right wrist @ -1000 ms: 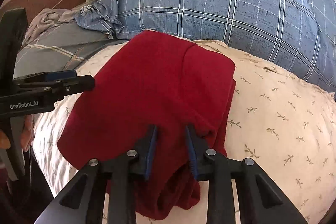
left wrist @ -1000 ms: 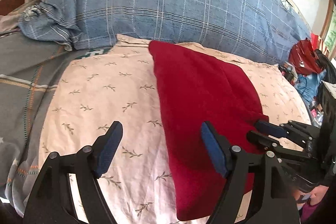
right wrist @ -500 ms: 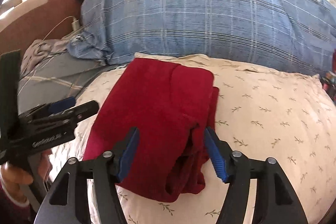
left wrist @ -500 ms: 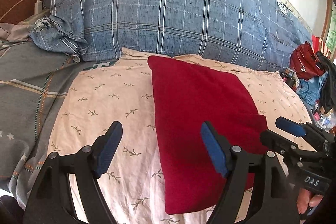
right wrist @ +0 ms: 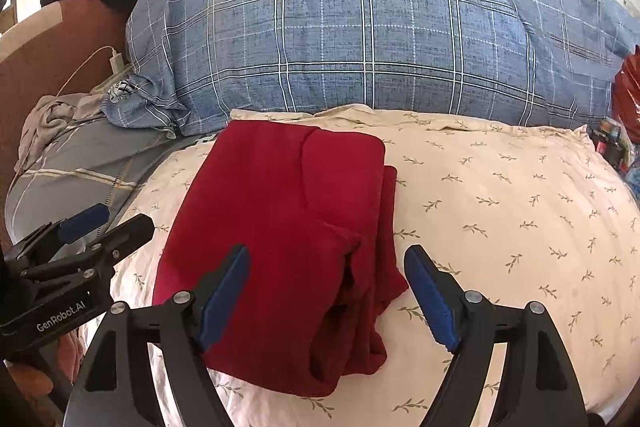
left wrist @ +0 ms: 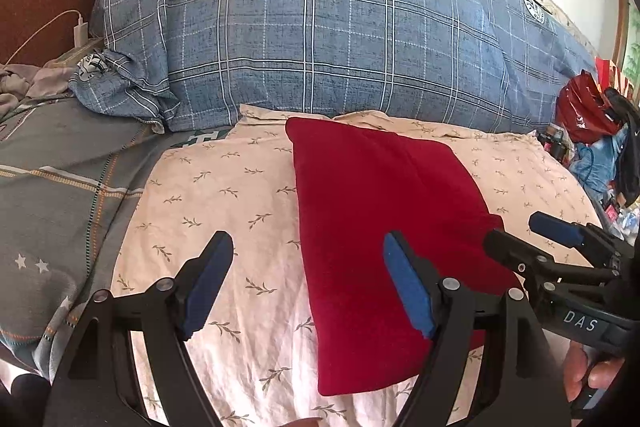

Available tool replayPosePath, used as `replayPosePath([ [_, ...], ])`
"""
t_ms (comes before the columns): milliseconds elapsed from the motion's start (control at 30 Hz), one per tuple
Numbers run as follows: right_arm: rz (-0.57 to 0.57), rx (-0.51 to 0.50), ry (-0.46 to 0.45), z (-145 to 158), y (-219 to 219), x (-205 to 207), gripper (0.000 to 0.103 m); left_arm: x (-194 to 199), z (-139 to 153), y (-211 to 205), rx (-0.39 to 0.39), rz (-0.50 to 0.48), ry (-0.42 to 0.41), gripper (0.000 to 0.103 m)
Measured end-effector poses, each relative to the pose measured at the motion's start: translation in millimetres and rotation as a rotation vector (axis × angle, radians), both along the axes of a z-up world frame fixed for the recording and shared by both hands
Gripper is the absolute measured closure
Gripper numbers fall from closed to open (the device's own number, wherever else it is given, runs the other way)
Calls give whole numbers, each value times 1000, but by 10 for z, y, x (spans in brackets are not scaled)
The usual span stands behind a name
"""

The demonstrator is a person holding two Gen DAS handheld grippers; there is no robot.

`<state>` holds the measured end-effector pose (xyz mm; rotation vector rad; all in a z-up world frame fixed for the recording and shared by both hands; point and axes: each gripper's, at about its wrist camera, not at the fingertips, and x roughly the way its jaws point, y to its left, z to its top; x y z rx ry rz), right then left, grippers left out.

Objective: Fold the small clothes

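A dark red garment (left wrist: 384, 219) lies folded into a long rectangle on a cream leaf-print sheet (left wrist: 224, 203). In the right wrist view the garment (right wrist: 280, 227) shows a bunched, layered near-right corner. My left gripper (left wrist: 308, 279) is open and empty, held above the garment's left edge. My right gripper (right wrist: 328, 291) is open and empty, above the garment's near end. Each gripper shows in the other's view: the right one (left wrist: 532, 231) at the garment's right side, the left one (right wrist: 108, 223) at its left side.
A big blue plaid duvet (left wrist: 340, 47) rises behind the sheet. Grey bedding (left wrist: 60, 179) lies to the left, with a charger and cable (left wrist: 80, 29) beyond. Red bag and clutter (left wrist: 584, 107) sit at the far right.
My right gripper has opened, letting go of the red garment, and drawn back. My left gripper stayed open and pulled back a little. The garment lies still.
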<state>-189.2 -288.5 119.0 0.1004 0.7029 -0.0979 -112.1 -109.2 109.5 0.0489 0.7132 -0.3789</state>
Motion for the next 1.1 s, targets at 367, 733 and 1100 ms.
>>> replayPosePath([
  [367,-1,-9,3,-15,-5,54,15,-1,-2,5,-6,11,-13,25],
  [733,-4,3,13,-37,6,112,15,36,-26,43,-8,12,-12,25],
  [1100,-1,4,25,-73,55,138,15,66,-63,44,-14,13,4,25],
])
